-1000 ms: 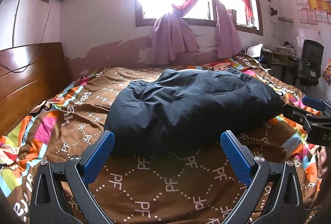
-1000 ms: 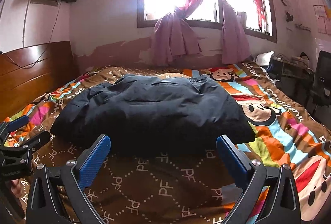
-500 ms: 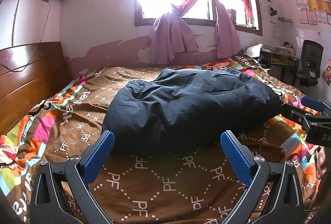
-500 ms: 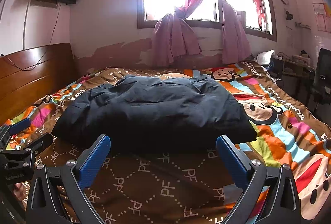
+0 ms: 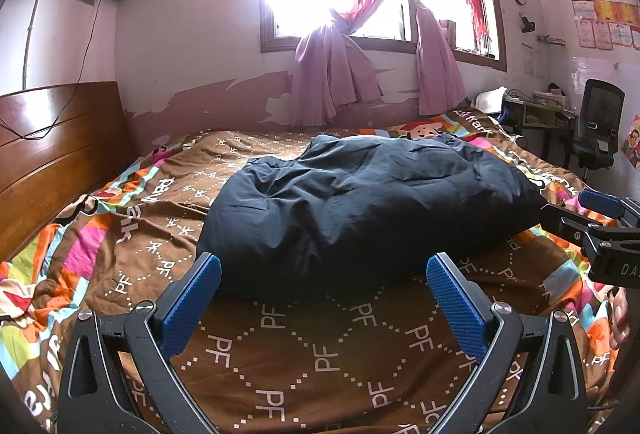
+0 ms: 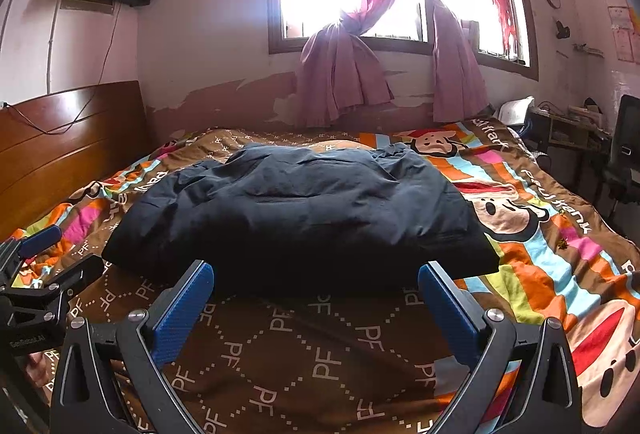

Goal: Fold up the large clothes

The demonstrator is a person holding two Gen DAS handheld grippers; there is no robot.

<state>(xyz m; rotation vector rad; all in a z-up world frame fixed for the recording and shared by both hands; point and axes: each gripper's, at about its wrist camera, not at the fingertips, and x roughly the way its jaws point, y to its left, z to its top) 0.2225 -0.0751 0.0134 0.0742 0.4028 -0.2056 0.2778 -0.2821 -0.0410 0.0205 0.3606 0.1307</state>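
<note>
A large dark navy padded garment (image 5: 360,205) lies folded into a bulky rectangle in the middle of the bed; it also shows in the right wrist view (image 6: 304,209). My left gripper (image 5: 324,298) is open and empty, held just in front of the garment's near edge. My right gripper (image 6: 316,298) is open and empty too, in front of the near edge further right. Each gripper shows in the other's view: the right one (image 5: 596,230) at the right edge, the left one (image 6: 44,266) at the left edge.
The bed carries a brown and multicoloured patterned cover (image 5: 280,346). A wooden headboard (image 5: 52,153) stands at the left. A window with pink curtains (image 5: 352,33) is behind the bed. A desk and black office chair (image 5: 596,129) stand at the far right.
Both grippers have drawn back slightly from the garment and stay open. The garment has not changed shape.
</note>
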